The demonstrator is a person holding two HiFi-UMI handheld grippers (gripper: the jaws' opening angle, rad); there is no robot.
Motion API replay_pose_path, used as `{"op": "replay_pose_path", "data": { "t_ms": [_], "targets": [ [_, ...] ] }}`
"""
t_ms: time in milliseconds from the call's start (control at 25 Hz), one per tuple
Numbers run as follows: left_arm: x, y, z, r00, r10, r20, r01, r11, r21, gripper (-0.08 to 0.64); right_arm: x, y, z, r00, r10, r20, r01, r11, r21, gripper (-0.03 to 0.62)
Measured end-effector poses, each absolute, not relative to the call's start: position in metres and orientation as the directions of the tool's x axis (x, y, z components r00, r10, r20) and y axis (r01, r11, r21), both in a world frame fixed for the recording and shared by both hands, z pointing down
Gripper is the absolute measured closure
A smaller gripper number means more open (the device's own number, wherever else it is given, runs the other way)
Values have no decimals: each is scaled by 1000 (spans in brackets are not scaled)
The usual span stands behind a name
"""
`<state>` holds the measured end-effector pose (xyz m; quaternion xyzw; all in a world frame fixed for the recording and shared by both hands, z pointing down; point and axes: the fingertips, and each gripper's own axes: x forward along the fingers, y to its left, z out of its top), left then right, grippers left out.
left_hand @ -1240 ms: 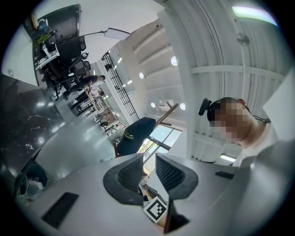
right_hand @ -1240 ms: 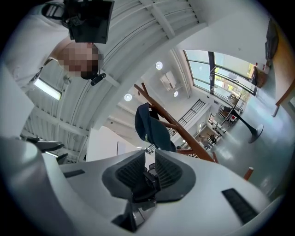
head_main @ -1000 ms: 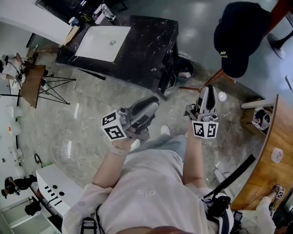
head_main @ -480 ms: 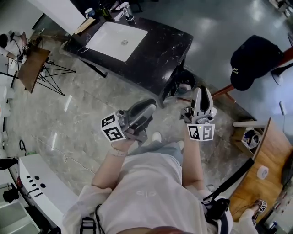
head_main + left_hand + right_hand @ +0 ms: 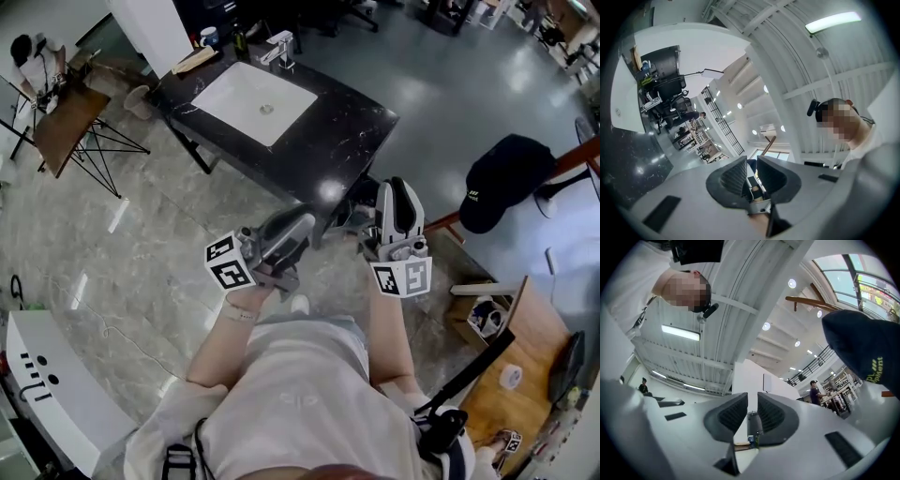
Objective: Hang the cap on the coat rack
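Note:
A dark cap point(image 5: 506, 178) with yellow print hangs on the wooden coat rack point(image 5: 565, 159) at the right of the head view, free of both grippers. It also fills the upper right of the right gripper view, cap point(image 5: 867, 350) under a wooden rack arm point(image 5: 811, 301). My right gripper point(image 5: 397, 185) is held up in front of the chest, left of the cap and apart from it. My left gripper point(image 5: 302, 217) sits beside it, tilted right. In each gripper view the jaws, left gripper point(image 5: 751, 171) and right gripper point(image 5: 752, 408), stand close together with nothing between them.
A black marble counter point(image 5: 347, 122) with a white sink point(image 5: 258, 103) stands ahead. A wooden desk point(image 5: 525, 375) is at the lower right, a small wooden table point(image 5: 61, 122) on thin legs at the left, and a white unit point(image 5: 47, 394) at the lower left.
The cap and rack have slid from the top right toward the right edge and look smaller, as the view pulls back. Both grippers stay empty in front of the chest.

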<state>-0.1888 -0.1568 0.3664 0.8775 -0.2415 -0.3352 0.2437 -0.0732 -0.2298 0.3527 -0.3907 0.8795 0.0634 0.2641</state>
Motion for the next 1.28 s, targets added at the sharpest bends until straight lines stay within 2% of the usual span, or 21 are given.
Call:
{"op": "replay_pose_path", "data": {
  "t_ms": [360, 600, 880, 1280],
  "targets": [
    [-209, -139, 324, 650, -532, -542, -238, -820, 520, 494, -118, -182, 286, -644, -550, -532, -652, 759, 4, 545],
    [-194, -147, 312, 674, -472, -568, -171, -848, 502, 500, -106, -170, 270, -631, -553, -544, -634, 772, -49, 545],
    [-151, -157, 294, 711, -358, -605, -44, -882, 470, 506, -59, -159, 254, -575, -606, -550, -711, 703, -31, 545],
    [-45, -162, 273, 748, -195, -634, 123, -898, 421, 508, 48, -134, 245, -471, -696, -542, -830, 558, 3, 545]
  ]
}}
